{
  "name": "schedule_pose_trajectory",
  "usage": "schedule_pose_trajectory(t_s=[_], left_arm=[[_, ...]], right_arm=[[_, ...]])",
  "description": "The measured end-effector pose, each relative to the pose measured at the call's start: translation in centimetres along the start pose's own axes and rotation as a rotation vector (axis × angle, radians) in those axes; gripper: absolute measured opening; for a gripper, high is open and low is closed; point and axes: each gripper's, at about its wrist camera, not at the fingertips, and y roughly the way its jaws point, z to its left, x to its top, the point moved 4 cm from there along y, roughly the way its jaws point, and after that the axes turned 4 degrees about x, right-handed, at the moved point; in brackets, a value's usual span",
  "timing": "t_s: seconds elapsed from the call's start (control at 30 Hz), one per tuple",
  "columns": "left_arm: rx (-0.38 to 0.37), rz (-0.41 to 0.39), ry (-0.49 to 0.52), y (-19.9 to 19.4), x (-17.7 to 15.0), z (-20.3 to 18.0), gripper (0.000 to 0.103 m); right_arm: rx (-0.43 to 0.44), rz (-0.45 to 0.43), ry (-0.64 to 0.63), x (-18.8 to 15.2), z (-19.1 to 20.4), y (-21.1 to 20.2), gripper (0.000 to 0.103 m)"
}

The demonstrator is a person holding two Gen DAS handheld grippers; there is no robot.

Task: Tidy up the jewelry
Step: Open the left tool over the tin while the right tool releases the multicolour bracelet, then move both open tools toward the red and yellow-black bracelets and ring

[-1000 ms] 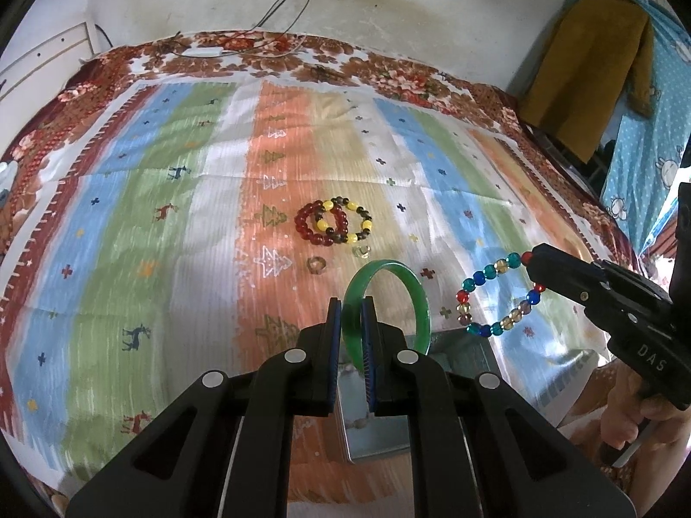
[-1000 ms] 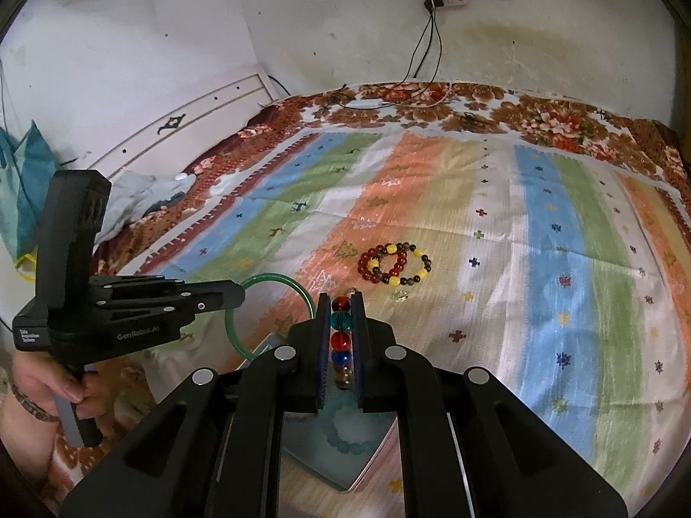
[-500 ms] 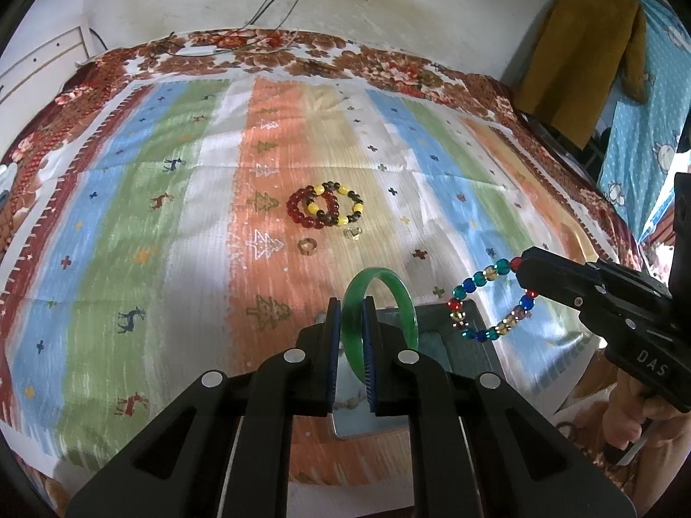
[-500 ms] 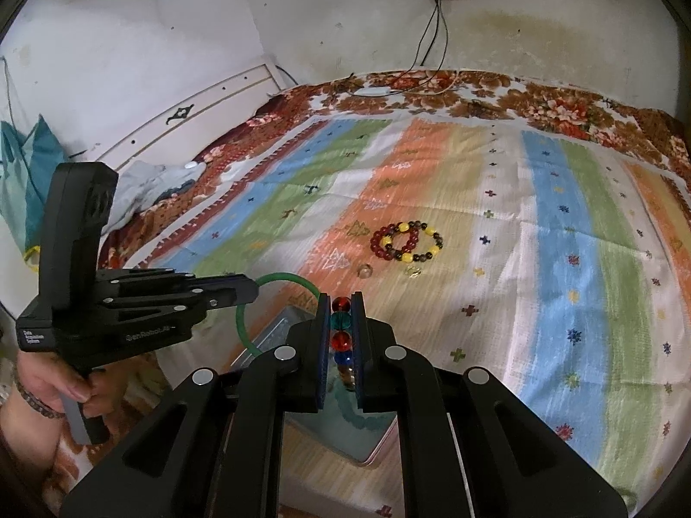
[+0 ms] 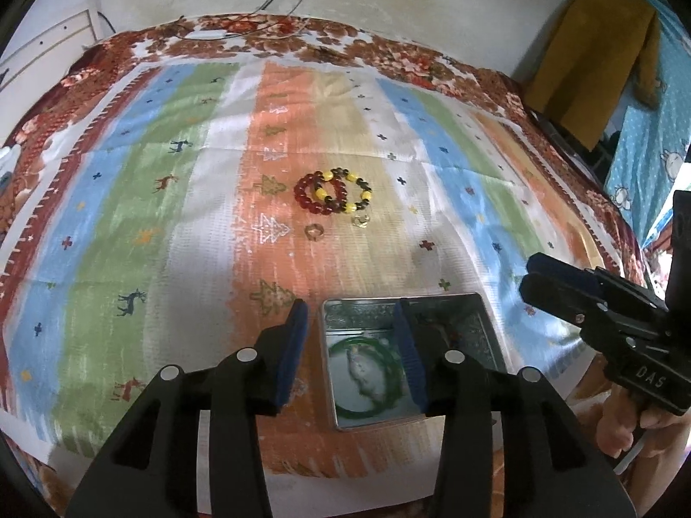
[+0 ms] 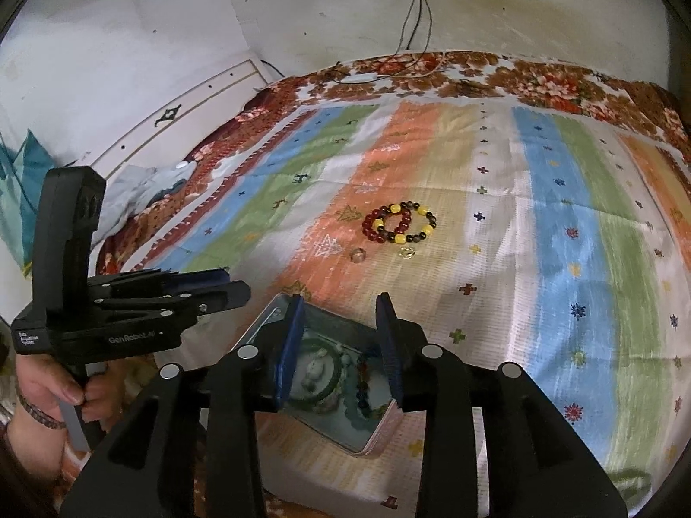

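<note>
A metal tin lies near the front edge of the striped bedspread. Inside it lie a green bangle, a pale bracelet and the multicoloured bead bracelet. My left gripper is open and empty over the tin. My right gripper is open and empty over the tin too. A red bead bracelet, a yellow-and-dark bead bracelet and two small rings lie farther out on the bedspread.
The bedspread covers a bed against a white wall. A headboard stands at the left. A mustard garment and blue cloth hang at the right. Cables run down the wall.
Both grippers have opened. The green bangle has dropped from the left gripper into the tin, and the multicoloured bracelet from the right gripper into the tin.
</note>
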Motion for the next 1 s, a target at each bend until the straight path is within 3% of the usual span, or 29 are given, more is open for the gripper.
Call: schedule_pose_trajectory(t_s=[0.73, 1.0], left_arm=[[0.061, 0.020, 0.027, 1.6, 1.1, 0.9, 0.058], [0.086, 0.032, 0.047, 2.5, 1.8, 1.0, 0.063]], right_arm=[[-0.059, 0.036, 0.033, 0.2, -2.2, 1.5, 0.044], [-0.089, 0.049, 0.036, 1.0, -3.1, 2.5, 0.057]])
